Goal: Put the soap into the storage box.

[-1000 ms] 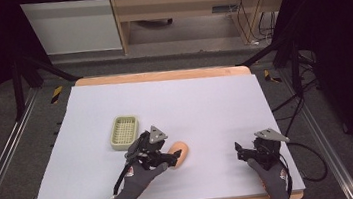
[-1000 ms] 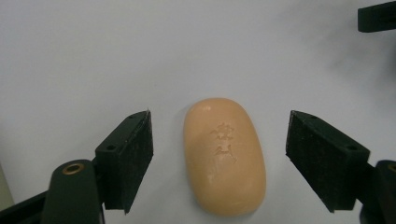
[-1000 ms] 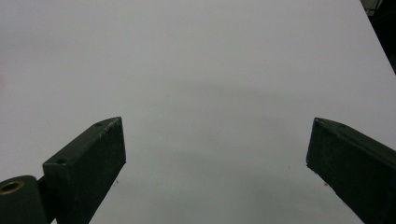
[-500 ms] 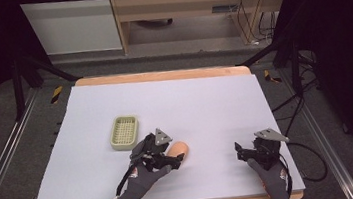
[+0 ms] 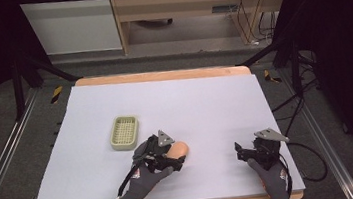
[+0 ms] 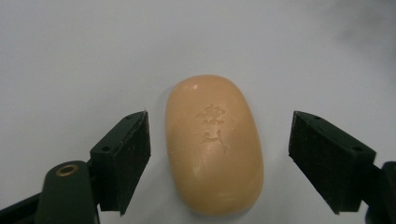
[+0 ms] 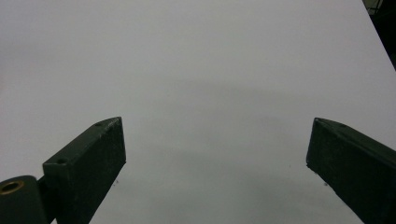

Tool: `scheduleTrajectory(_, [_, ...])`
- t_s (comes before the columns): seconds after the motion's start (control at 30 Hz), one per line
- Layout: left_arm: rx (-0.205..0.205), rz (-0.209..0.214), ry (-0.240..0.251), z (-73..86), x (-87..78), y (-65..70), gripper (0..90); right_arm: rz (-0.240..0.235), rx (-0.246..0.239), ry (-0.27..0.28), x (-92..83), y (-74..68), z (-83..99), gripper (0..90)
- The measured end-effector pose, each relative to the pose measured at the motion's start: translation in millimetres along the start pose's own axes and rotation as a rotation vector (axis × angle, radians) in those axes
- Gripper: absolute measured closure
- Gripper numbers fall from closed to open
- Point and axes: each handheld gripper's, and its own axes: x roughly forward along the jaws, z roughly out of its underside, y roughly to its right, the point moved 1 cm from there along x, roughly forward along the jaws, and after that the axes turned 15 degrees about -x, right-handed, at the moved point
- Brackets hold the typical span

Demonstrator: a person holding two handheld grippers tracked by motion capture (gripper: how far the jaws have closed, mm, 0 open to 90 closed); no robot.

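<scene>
White tabletop (image 5: 205, 101), green basket (image 5: 124, 132) just beyond left gripper (image 6: 217, 144). Its jaws spread wide, straddling the soap bar (image 6: 214, 142) lengthwise, likely lined up for a grasp. Right gripper (image 7: 215, 163) open, idle over bare surface.

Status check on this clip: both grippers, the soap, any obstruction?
Left gripper open, jaws straddling orange oval soap bar, not touching. Right gripper open over bare table. Green slotted tray nearby, clear.

Evenly lit from overhead across the pale table (image 5: 204, 96), dark at far left and right. Soft shadow beneath the soap (image 6: 214, 144); faint sheen on top. Slightly soft, grainy close views; dim grey falloff nearby.
</scene>
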Motion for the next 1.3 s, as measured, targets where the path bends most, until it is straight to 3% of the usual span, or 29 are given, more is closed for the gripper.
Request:
scheduleTrajectory(0.77, [-0.001, -0.035, -0.034, -0.4, 21.3, 0.7, 19.7, -0.005, 0.000, -0.008, 2.6, -1.3, -0.3, 5.1])
scheduleTrajectory(1.3, [-0.016, -0.047, -0.055, 0.7, 35.4, -0.4, 26.0, -0.005, -0.003, -0.010, 3.6, -1.7, -0.6, 5.1])
